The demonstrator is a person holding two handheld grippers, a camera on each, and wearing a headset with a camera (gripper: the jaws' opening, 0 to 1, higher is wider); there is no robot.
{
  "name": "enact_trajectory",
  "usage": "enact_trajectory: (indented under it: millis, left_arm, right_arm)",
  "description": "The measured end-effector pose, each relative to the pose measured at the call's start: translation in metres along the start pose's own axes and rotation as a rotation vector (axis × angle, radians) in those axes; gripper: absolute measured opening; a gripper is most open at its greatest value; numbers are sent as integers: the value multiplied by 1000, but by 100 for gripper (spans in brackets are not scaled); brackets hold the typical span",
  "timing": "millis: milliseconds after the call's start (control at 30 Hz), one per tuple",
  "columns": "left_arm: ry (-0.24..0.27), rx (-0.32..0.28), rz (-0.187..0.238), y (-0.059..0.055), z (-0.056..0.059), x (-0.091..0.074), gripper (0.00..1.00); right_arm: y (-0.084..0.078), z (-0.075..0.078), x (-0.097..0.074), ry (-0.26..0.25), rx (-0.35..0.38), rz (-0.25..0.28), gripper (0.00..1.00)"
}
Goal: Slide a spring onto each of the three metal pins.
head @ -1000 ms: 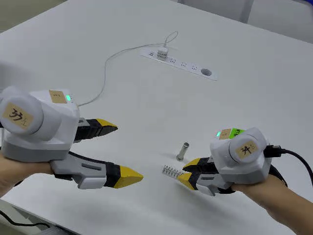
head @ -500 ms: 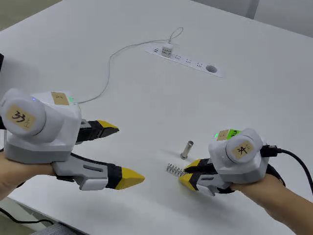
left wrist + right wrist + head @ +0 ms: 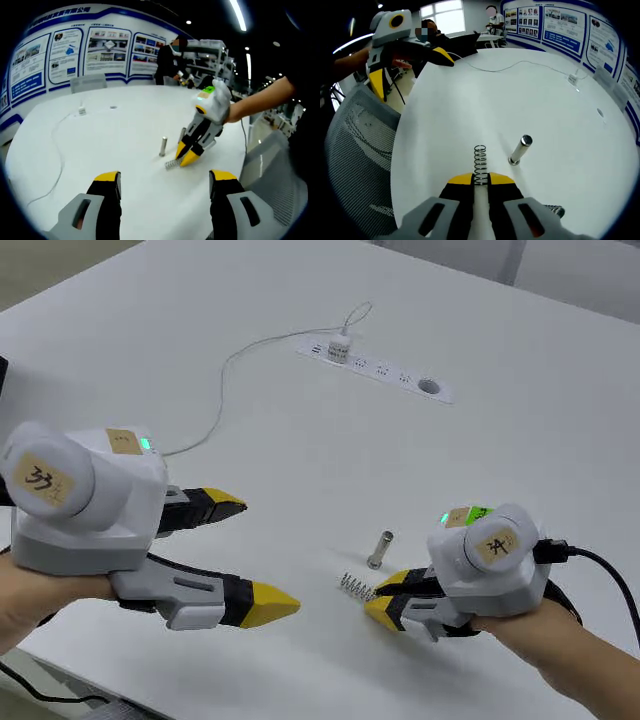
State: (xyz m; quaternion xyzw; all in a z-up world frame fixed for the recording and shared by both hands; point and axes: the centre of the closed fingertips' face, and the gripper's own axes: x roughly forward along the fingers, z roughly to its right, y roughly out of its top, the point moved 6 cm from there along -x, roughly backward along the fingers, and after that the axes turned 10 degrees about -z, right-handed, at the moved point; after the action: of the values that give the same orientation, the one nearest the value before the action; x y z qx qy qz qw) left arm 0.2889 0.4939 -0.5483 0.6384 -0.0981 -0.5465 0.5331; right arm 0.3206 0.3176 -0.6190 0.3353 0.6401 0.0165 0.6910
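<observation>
**One spring pinched, the pin bare: the job has barely begun**

The left tongs point(image 3: 260, 553) hang wide open and hold nothing, well off to the side of the work, their yellow tips pointing across the tabletop point(image 3: 300, 450). Ahead of them lies the spring point(image 3: 355, 587), with one end nipped in the tips of the right tongs point(image 3: 385, 600), which are closed on it. The pin point(image 3: 380, 548) stands just beyond those closed tips, beside the spring's free end, and carries no coil. I count one pin and one spring, so by my reckoning none of the three fittings is done. The coil has to be lifted, lined up over the pin's top and slid down.

From above, the right tongs' housing covers the pinch itself. The right gripper view looks straight down the jaws and shows them together, with the coil running forward from between them and the pin a little to its right. The left gripper view shows from the side that the pin stands upright and the right tongs slant down to it. Whether the spring's free end touches the tabletop I cannot tell. The head view also takes in a power strip point(image 3: 375, 368) and its cable point(image 3: 220, 390), far beyond both tongs.
</observation>
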Motion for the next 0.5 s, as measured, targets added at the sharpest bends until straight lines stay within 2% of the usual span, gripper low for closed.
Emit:
enact_trajectory:
  millis: [233,300,433,500]
  left_arm:
    - [-40,31,-11,3,13,10,73]
    - [-71,73,-31,4,22,14,72]
    - [-87,127,-60,3,30,23,71]
    - [-97,147,-72,2,34,27,71]
  right_arm:
    - [-3,-10,-15,8,-40,13,10]
    - [-4,-13,-21,10,-41,14,10]
    - [-4,-19,-36,16,-57,31,10]
    - [-4,-22,-44,21,-99,31,10]
